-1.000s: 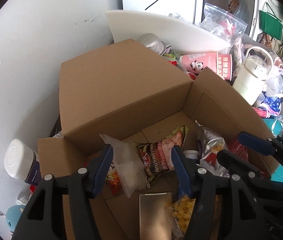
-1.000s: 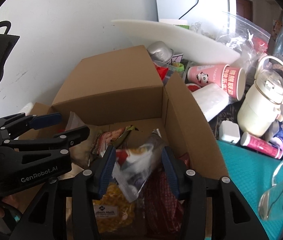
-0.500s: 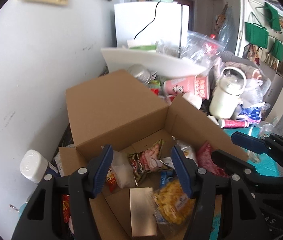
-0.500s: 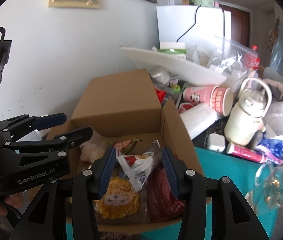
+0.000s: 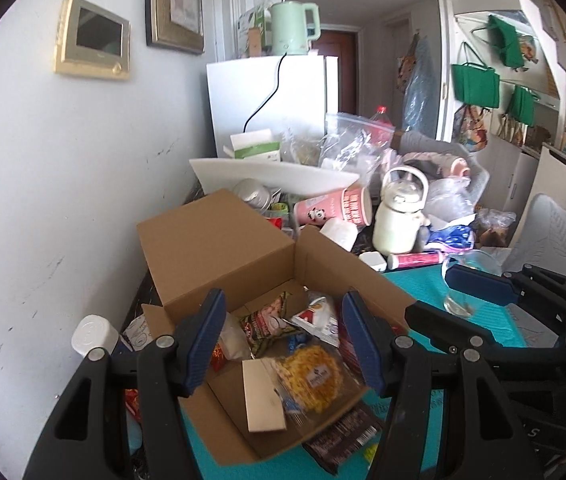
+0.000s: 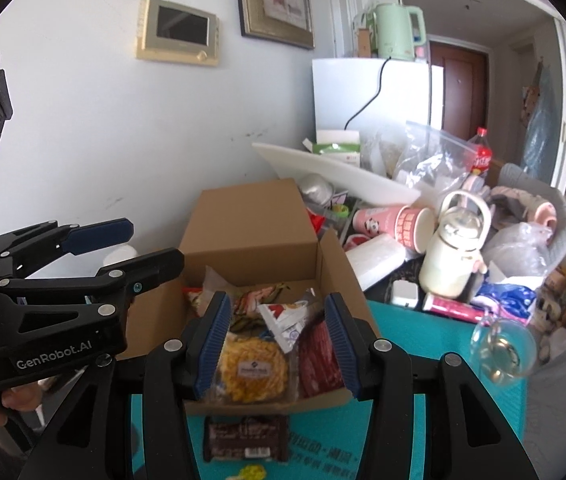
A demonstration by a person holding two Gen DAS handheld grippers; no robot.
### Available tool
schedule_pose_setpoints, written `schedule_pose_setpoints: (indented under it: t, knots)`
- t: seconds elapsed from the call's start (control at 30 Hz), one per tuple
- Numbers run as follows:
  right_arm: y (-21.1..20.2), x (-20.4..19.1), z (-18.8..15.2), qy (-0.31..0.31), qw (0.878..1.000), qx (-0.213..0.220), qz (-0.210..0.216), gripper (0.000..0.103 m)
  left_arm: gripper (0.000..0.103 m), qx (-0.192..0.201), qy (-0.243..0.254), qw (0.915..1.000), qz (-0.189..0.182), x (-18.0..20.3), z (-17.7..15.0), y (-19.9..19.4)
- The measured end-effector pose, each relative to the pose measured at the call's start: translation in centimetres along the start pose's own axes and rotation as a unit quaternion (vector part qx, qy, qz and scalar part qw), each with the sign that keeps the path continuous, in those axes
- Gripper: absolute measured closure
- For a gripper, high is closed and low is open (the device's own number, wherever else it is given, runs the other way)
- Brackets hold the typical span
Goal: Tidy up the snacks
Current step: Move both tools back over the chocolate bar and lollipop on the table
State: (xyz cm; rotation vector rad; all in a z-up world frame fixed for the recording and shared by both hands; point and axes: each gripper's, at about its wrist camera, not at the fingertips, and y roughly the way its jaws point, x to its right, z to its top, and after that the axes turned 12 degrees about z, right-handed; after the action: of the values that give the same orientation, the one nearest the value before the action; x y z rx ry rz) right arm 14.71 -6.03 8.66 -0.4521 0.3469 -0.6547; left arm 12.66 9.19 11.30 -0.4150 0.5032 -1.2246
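With both claws spread apart and holding nothing, the left claw (image 5: 283, 340) and right claw (image 6: 277, 340) hover above the cardboard box (image 6: 251, 220) of snacks; the brown packet (image 6: 245, 438) below needs a low approach.

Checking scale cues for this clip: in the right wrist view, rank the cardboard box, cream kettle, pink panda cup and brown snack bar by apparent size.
1. Cardboard box, clearly largest.
2. Cream kettle.
3-4. Pink panda cup and brown snack bar look alike; the bar lies nearer the camera, so I won't rank them.
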Motion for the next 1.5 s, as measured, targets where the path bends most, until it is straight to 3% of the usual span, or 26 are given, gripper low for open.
schedule_pose_setpoints:
  t: [0.33,0.63,1.17,1.5]
  knots:
    - [-5.4,-3.0,-2.4,-0.011,1.000,0.027,-0.011,0.050,0.044,0.017,0.018,0.9995,-0.019,0.4,-3.2,-5.3]
    - [-6.8,-4.2,-5.8,0.004,1.000,0.014,-0.017,0.050,0.044,-0.001,0.018,0.9991,-0.039,-0.2,-6.8,-6.5]
    - [-2.0,-4.0,-12.5,0.062,0.996,-0.068,0.010,0.050,0.044,-0.077,0.005,0.9957,-0.051,-1.4,-14.0,-3.3]
    - [2.4,-2.4,-14.9,0.085,0.989,-0.120,-0.002,0.050,0.044,-0.125,-0.021,0.9900,-0.061,-2.2,-17.5,-0.2]
